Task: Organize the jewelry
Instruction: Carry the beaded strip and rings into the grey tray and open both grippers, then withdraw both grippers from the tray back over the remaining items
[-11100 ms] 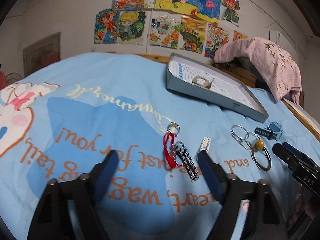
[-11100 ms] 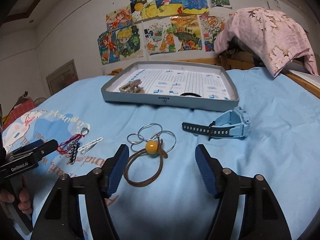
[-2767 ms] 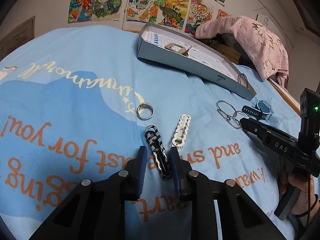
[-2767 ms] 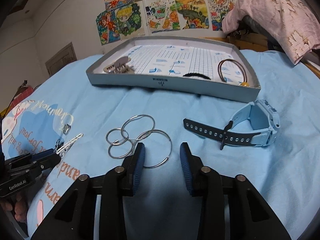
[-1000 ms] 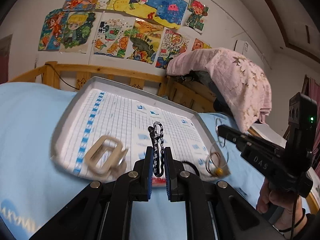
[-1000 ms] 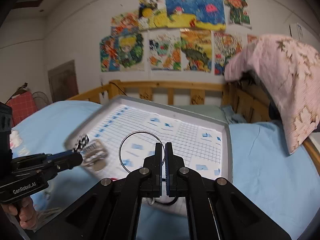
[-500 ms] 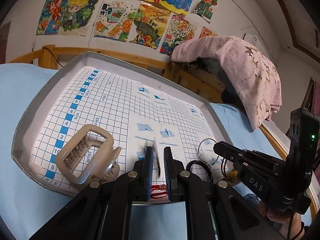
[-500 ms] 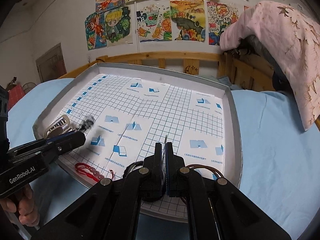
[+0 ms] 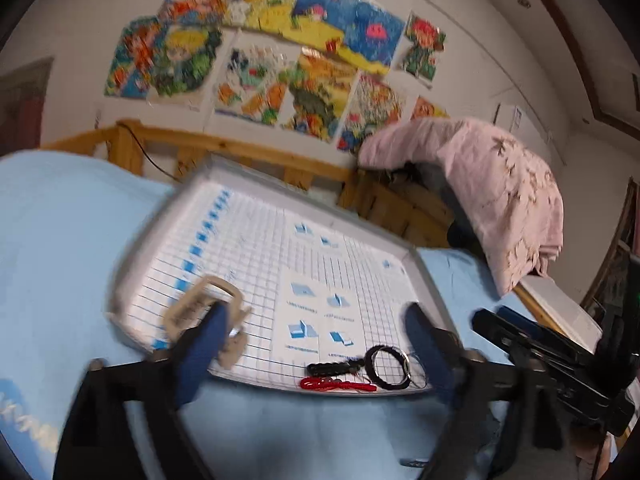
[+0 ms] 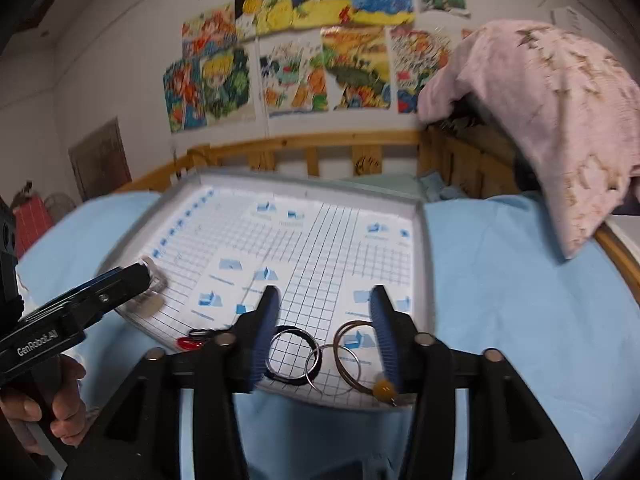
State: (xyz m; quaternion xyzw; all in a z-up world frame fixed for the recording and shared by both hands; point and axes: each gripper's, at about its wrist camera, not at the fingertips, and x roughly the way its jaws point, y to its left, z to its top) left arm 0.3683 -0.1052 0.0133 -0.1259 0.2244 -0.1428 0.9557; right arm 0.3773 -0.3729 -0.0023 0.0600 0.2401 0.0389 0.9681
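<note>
A grey tray (image 9: 424,276) lined with grid paper lies on the blue blanket. My left gripper (image 9: 316,344) hangs over its near edge, its jaws opening wide with nothing pressed between them. Below it lie a black-and-white hair clip (image 9: 332,368), a red string bracelet (image 9: 336,385) and metal rings (image 9: 388,364). A beige hair claw (image 9: 208,308) sits by the left finger. My right gripper (image 10: 324,332) is also opening over the tray (image 10: 426,264); the linked metal rings (image 10: 292,356) and a brown hair tie (image 10: 352,344) with a yellow bead rest on the paper beneath it.
A wooden bed rail (image 10: 320,144) runs behind the tray, under wall posters (image 10: 320,40). A pink cloth (image 10: 560,120) drapes over the rail at the right. In the right wrist view a hand (image 10: 44,400) holds the left gripper (image 10: 100,300) at the left. Blue blanket (image 10: 520,300) surrounds the tray.
Both grippers went from shut to open. The left let go of the black-and-white clip and the right let go of the rings; both items now lie in the tray. Both views have pulled back slightly.
</note>
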